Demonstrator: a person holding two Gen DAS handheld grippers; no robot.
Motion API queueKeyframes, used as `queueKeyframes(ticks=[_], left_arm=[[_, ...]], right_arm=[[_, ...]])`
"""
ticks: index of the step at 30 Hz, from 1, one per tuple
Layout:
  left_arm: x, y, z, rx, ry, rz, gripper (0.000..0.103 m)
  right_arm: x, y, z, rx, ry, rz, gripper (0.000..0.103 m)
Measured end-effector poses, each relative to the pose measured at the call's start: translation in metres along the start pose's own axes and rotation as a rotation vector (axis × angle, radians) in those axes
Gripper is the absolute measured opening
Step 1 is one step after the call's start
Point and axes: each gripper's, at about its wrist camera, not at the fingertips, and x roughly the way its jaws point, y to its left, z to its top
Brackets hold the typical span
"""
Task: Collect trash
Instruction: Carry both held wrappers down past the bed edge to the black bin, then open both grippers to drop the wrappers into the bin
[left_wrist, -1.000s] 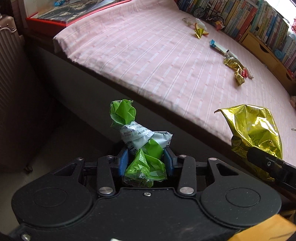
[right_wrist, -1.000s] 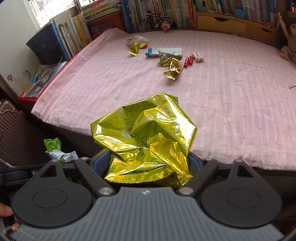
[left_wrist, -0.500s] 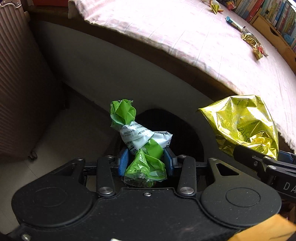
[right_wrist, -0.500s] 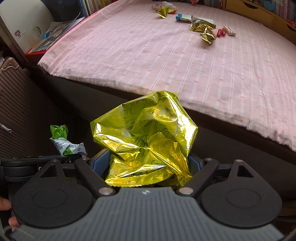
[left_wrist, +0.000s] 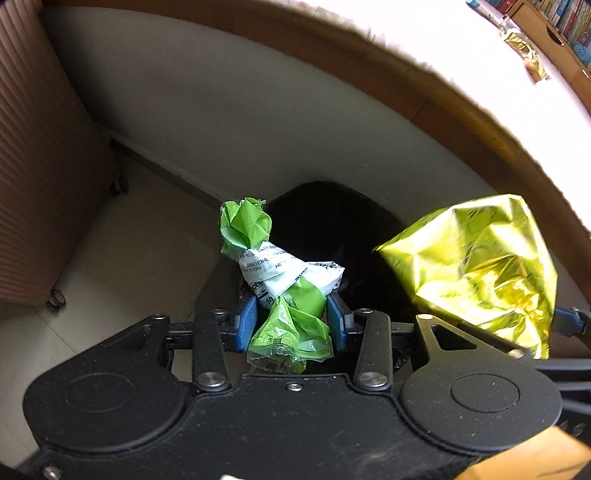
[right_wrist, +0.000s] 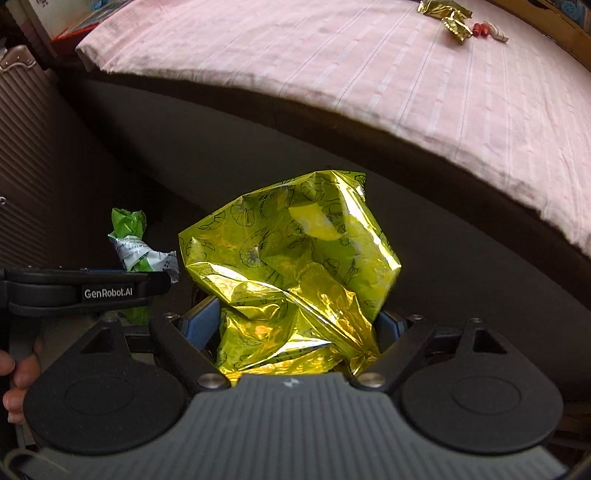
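Left gripper (left_wrist: 291, 319) jaws clamp green wrapper (left_wrist: 284, 280); right gripper (right_wrist: 295, 325) jaws clamp gold bag (right_wrist: 291, 266), hiding bin interior.

The black bin (left_wrist: 332, 221) is hiding mostly behind the green wrapper (left_wrist: 284, 288) and the gold foil bag (left_wrist: 476, 273), so its inside is showing only as darkness. The bag is covering the right gripper (right_wrist: 295, 325) pads (just blue edges peeking out). Far across the bed (right_wrist: 369, 74), the small wrappers (right_wrist: 454, 18) are staying too tiny to identify.
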Motion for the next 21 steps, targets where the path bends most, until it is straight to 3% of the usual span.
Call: queueKeyframes(ticks=[6,13,16,21], left_arm=[[0.021,0.008,0.005,0.025,0.017,-0.037,0.039],[0.044,0.015,0.019,0.087,0.072,-0.099,0.039],[0.051,0.011,0.027,0.117,0.080,-0.106,0.039],[0.056,-0.005,0.034,0.142,0.096,-0.105,0.039]], right_arm=[[0.035,0.011,-0.002,-0.064,0.029,-0.029,0.085],[0.070,0.021,-0.010,-0.230,0.040,-0.075,0.086],[0.080,0.022,-0.010,-0.260,0.027,-0.096,0.096],[0.082,0.021,-0.014,-0.319,0.011,-0.107,0.103]])
